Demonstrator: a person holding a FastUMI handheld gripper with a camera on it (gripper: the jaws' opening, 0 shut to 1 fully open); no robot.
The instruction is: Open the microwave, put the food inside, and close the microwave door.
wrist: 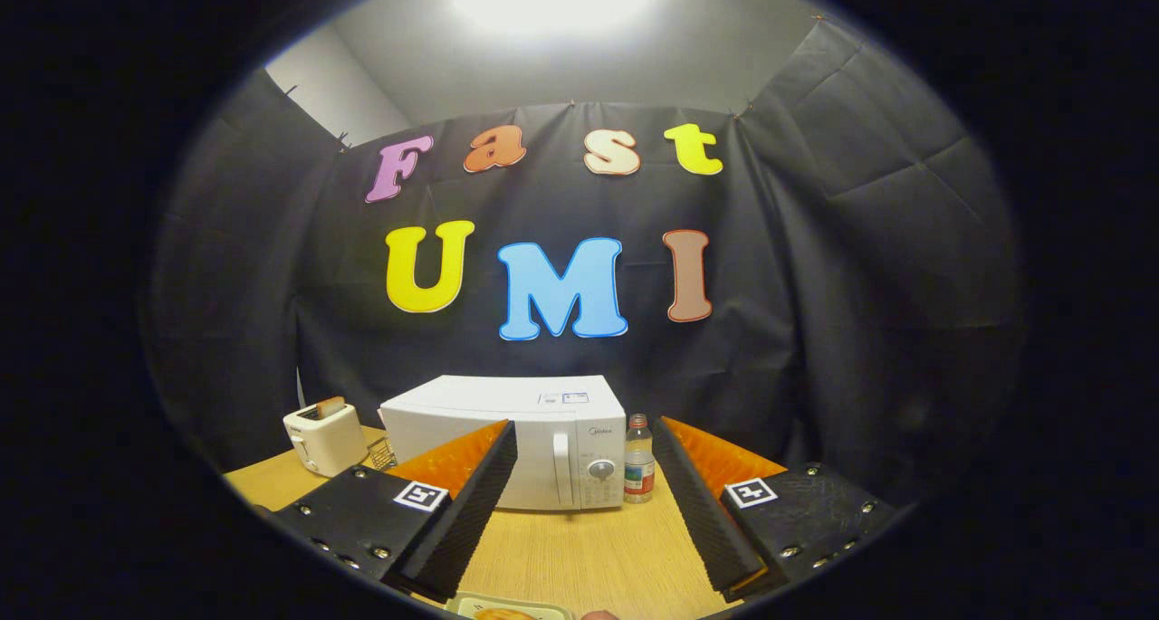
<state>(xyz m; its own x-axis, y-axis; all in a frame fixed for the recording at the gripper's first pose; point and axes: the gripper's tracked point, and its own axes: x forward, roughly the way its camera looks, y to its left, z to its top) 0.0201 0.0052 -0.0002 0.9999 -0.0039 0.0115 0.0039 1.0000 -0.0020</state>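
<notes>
Food on a tray (512, 610) lies nearest, between the wide-spread fingers of the empty claw (579, 511). Far across the table (589, 557) stands the shut microwave (525, 448), bottle (638, 462) just right, toaster (324, 437) left.

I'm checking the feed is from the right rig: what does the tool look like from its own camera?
The tool has two long wedge-shaped fingers with ribbed inner faces, spread wide apart. Each sits on a flat plate fixed with small screws, and each plate carries a square black-and-white marker. No cables or sleeve are visible. Beyond the fingers stands the white microwave.
</notes>
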